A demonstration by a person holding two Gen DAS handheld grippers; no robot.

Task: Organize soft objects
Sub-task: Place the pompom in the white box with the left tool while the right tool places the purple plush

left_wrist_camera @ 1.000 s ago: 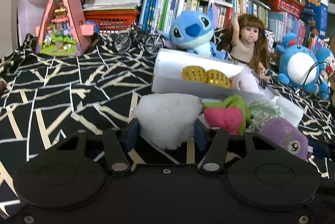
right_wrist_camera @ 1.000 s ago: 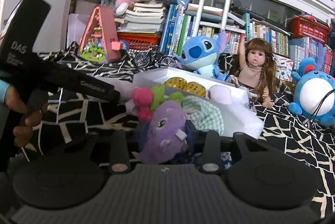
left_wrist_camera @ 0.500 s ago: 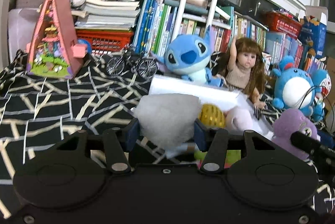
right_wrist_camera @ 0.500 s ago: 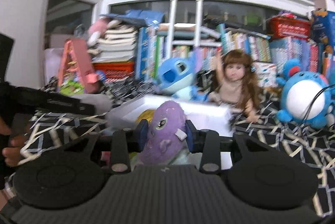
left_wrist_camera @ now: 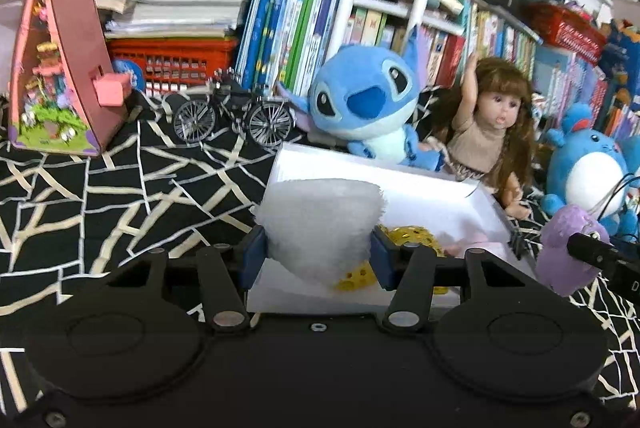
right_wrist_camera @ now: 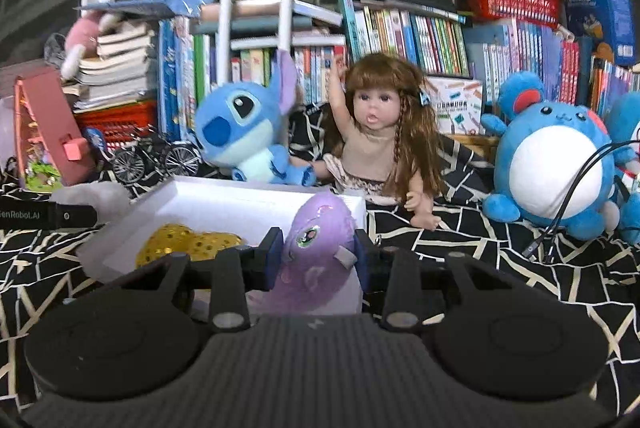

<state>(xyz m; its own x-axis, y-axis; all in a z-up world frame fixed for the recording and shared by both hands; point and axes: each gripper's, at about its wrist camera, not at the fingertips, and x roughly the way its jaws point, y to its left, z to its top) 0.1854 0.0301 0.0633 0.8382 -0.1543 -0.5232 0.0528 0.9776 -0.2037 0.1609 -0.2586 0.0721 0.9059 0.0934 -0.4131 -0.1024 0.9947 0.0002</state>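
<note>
Our left gripper (left_wrist_camera: pixel 318 254) is clamped on a white fluffy toy (left_wrist_camera: pixel 320 224), its blue pads pressed into the fluff at the centre of the left wrist view. Our right gripper (right_wrist_camera: pixel 316 254) is clamped on a purple plush (right_wrist_camera: pixel 316 248), squeezed between its pads at the centre of the right wrist view. The same plush shows at the right edge of the left view, and the white toy peeks in at the left edge of the right view, so we hold the two side by side.

Both toys hang over the white box (left_wrist_camera: pixel 436 188), which sits on the black patterned cloth (left_wrist_camera: pixel 100 188) just in front of the blue plush (left_wrist_camera: pixel 364 108) and the doll (left_wrist_camera: pixel 488 132). The white toy is above the box's left end, the purple one above its right part.

Inside the box we already see a gold sequined piece (right_wrist_camera: pixel 188 246) and, in the left view, something pale pink (left_wrist_camera: pixel 472 242) beside it. So we judge that part of the sorting is done, while these two toys are not yet set down. What is left for them is lowering and letting go. Whether other loose soft things wait outside the box we cannot tell. The big round blue toy (right_wrist_camera: pixel 552 164) at the right and the plush by the books may belong to the backdrop.
</note>
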